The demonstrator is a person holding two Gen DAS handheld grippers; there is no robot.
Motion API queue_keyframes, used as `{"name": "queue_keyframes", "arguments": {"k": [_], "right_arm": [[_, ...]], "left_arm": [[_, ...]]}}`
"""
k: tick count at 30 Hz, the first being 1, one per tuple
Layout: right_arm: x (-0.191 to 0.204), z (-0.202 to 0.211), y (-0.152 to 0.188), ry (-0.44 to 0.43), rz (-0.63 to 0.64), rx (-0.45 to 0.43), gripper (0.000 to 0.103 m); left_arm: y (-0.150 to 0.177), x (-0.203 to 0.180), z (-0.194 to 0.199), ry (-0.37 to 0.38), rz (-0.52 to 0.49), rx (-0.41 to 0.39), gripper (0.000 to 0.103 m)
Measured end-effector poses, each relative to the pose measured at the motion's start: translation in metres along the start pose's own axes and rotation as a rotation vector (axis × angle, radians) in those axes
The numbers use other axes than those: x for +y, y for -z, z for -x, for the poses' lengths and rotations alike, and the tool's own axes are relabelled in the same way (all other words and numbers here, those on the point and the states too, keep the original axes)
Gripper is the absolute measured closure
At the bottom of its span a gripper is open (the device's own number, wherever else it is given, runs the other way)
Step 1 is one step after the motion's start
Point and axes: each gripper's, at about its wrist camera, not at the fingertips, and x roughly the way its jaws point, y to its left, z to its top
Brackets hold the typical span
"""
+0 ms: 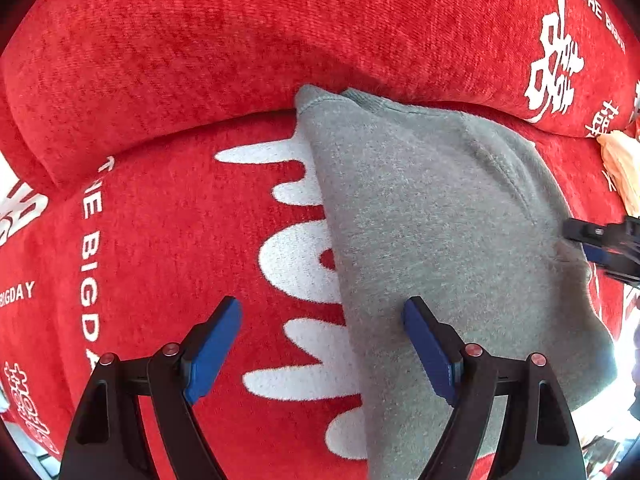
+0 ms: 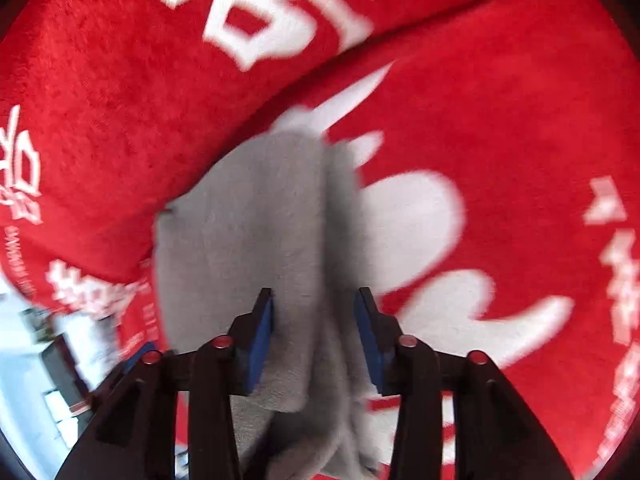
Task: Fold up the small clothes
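Now: grey garment (image 1: 440,240) lying partly folded on red sofa cover (image 1: 180,240), top edge vs backrest. Looks soft, light, floppy; best pinched at hem or corner. Left gripper (image 1: 322,344) spread wide over its left edge, holding nothing. Right gripper (image 2: 316,336) part-open, straddling raised fold; only right wrist view, blurred, shows that ridge.

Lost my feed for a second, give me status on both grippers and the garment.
Left hand-held gripper open over the grey sweatshirt edge. Right hand-held gripper open, straddling a raised fold. Sweatshirt on red sofa cover. Nothing blocking.
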Motion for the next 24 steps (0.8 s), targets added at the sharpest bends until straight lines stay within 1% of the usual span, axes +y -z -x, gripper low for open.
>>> {"name": "queue_keyframes", "arguments": {"k": [2,4,5,6,8,9,10,11,12,13,14,15,16,17,18,22,24], "right_arm": [[0.013,0.021,0.01,-0.028,0.024,-0.031,0.055],[0.023,0.039,0.025,-0.067,0.066,-0.045,0.055],[0.023,0.047,0.027,-0.083,0.085,-0.051,0.055],[0.032,0.053,0.034,-0.102,0.114,-0.056,0.055],[0.06,0.06,0.052,-0.14,0.197,-0.048,0.055],[0.071,0.058,0.06,-0.136,0.238,-0.028,0.055],[0.076,0.054,0.066,-0.105,0.272,-0.011,0.055],[0.087,0.043,0.074,-0.021,0.322,0.005,0.055],[0.091,0.036,0.079,0.052,0.356,0.001,0.055],[0.091,0.031,0.083,0.134,0.38,-0.005,0.055],[0.086,0.027,0.086,0.195,0.388,-0.003,0.055],[0.078,0.027,0.088,0.202,0.381,0.007,0.057],[0.07,0.025,0.09,0.18,0.357,0.027,0.062],[0.059,0.023,0.093,0.132,0.315,0.064,0.094],[0.051,0.021,0.095,0.115,0.283,0.084,0.097],[0.005,0.006,0.101,0.12,0.136,0.115,0.097],[-0.015,-0.002,0.104,0.084,0.053,0.114,0.097]], "left_arm": [[0.0,0.001,0.006,-0.007,-0.012,0.001,0.019],[0.001,0.0,0.014,0.001,-0.03,-0.005,0.019],[0.003,-0.001,0.018,0.009,-0.041,-0.005,0.019],[0.004,-0.003,0.02,0.015,-0.048,-0.004,0.019],[0.007,-0.006,0.02,0.033,-0.062,0.001,0.019],[0.011,-0.01,0.019,0.039,-0.07,0.011,0.019],[0.015,-0.014,0.018,0.044,-0.075,0.021,0.019],[0.018,-0.017,0.016,0.047,-0.081,0.034,0.019],[0.024,-0.022,0.012,0.049,-0.089,0.054,0.019],[0.027,-0.024,0.011,0.05,-0.093,0.062,0.019],[0.033,-0.026,0.008,0.052,-0.095,0.075,0.019],[0.036,-0.027,0.006,0.056,-0.095,0.084,0.019],[0.04,-0.027,0.004,0.058,-0.093,0.093,0.019],[0.045,-0.026,0.001,0.06,-0.09,0.105,0.019],[0.048,-0.026,0.0,0.064,-0.089,0.112,0.019],[0.058,-0.025,-0.005,0.06,-0.096,0.139,0.019],[0.062,-0.026,-0.007,0.06,-0.096,0.157,0.019]]}}
